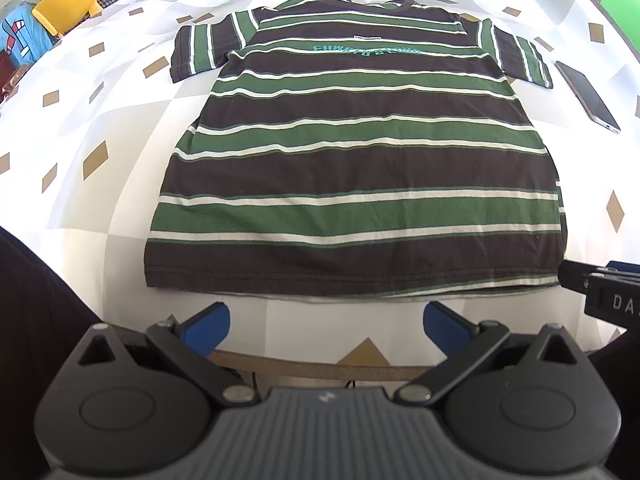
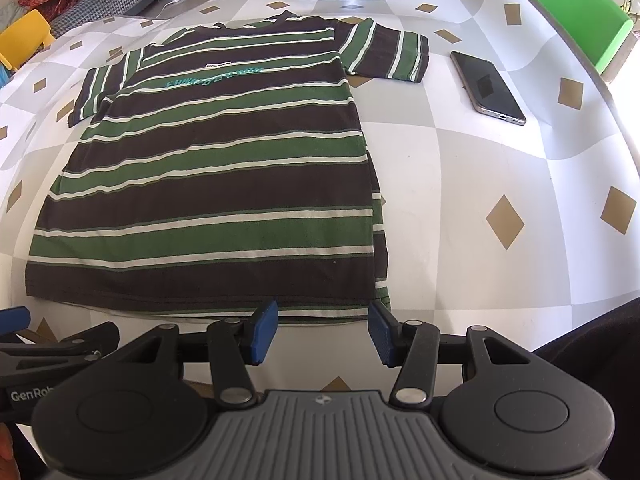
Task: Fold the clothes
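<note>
The striped T-shirt (image 1: 352,152) lies flat and face up on the table (image 1: 80,128), which is covered by a white-and-grey cloth with tan diamonds. Both short sleeves are spread outward. The collar points away from the cameras; the hem runs along the near edge of the table. The garment is unfolded, with green, dark brown and white bands running across it and teal lettering on the chest.

The left gripper (image 1: 326,322) hangs just short of the hem, near its left half. Its jaws stand wide apart — the blue pads (image 1: 208,326) hold nothing and no fabric lies between them.

The right gripper (image 2: 323,332) sits at the right corner of the hem. Its jaws are also parted and empty. The blue pad tips (image 2: 264,330) appear over the hem edge in the right wrist view; whether they touch the fabric cannot be told.

A phone (image 2: 486,87) lies screen up on the table, to the right of the shirt's right sleeve and apart from it. A yellow chair (image 1: 66,6) stands beyond the far left edge of the table — a green chair (image 2: 576,20) stands beyond the far right.
</note>
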### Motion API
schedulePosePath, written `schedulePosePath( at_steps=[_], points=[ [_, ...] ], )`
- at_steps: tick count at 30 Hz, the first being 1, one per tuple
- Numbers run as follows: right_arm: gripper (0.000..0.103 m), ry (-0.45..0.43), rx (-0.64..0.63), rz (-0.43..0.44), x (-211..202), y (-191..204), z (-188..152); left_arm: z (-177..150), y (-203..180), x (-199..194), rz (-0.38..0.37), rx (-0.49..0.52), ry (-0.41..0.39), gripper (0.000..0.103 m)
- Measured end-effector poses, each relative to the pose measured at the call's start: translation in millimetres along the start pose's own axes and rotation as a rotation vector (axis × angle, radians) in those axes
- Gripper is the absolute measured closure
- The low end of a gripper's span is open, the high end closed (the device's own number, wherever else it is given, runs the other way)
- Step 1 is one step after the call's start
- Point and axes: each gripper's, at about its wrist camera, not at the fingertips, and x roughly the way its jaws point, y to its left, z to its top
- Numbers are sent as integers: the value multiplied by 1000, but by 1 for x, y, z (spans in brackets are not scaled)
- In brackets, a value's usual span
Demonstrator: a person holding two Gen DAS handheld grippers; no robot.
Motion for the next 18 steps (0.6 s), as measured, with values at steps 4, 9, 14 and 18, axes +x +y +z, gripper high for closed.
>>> schedulePosePath(
  at_steps=[4,9,14,18],
  points=[
    [54,1,-8,-2,0,2,-2,-1,1,0,1,-3,4,0],
    [55,4,-13,-4,1,3,-2,-2,4,1,0,-11,8,0],
    [55,4,-16,-5,0,4,-3,-2,5,0,-2,-18,9,0],
    [54,3,-19,-3,-1,4,-5,-3,6,0,-5,-21,11,0]
  ],
)
